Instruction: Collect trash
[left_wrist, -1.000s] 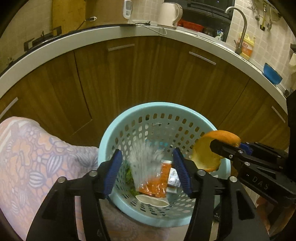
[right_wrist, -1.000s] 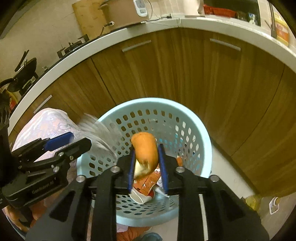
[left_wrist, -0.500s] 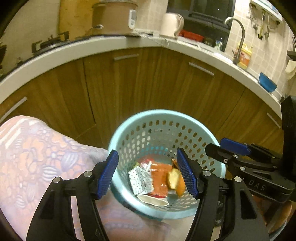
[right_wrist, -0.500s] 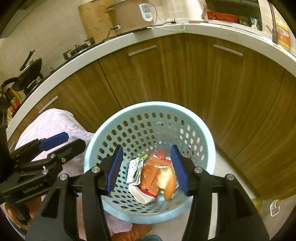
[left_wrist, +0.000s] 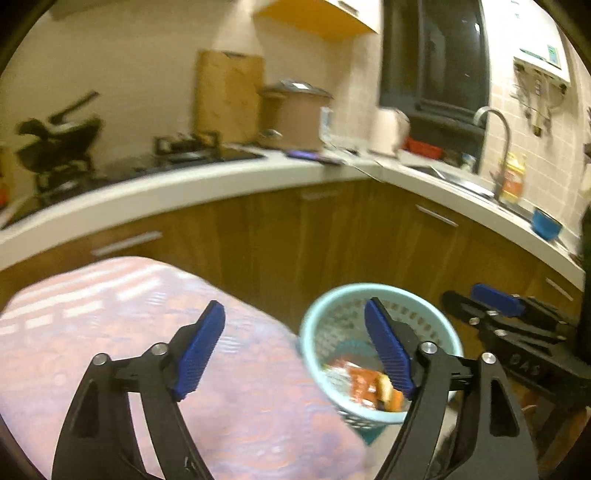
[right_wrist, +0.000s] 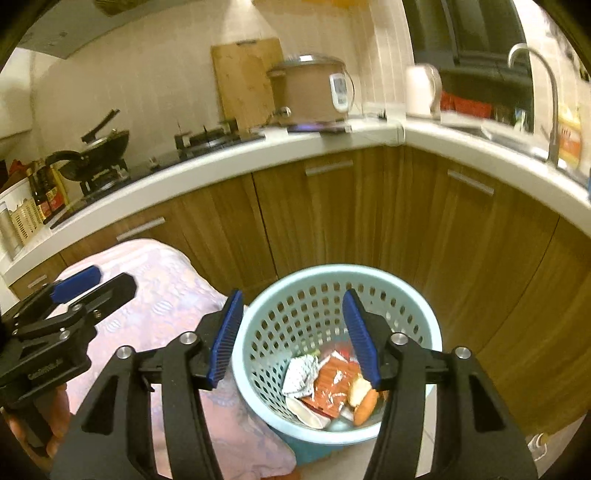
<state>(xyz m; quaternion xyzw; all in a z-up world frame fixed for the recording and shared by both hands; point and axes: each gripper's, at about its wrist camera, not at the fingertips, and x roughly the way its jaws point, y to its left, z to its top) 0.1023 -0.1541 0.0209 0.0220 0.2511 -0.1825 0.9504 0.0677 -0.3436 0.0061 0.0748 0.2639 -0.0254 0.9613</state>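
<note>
A light-blue perforated basket (right_wrist: 306, 280) stands on the floor by the wooden cabinets; it also shows in the left wrist view (left_wrist: 317, 314). Inside lie an orange wrapper (right_wrist: 330, 380), a white dotted packet (right_wrist: 301, 373), an orange peel (right_wrist: 364, 400) and a white piece. My right gripper (right_wrist: 293, 338) is open and empty above the basket's near rim. My left gripper (left_wrist: 293, 349) is open and empty above the table's edge, left of the basket. Each gripper shows in the other's view: the left one (right_wrist: 79, 286) and the right one (left_wrist: 476, 299).
A table with a pink floral cloth (left_wrist: 110, 314) sits left of the basket (right_wrist: 166, 288). Brown cabinets (right_wrist: 332, 206) and a white counter curve behind, with a rice cooker (right_wrist: 310, 92), a kettle (right_wrist: 421, 90), a stove with a pan (right_wrist: 96, 147) and a sink tap (right_wrist: 543, 74).
Both grippers let go of their trash, which now lies in the basket. Both have risen and tilted up; the left one has swung left over the table.
</note>
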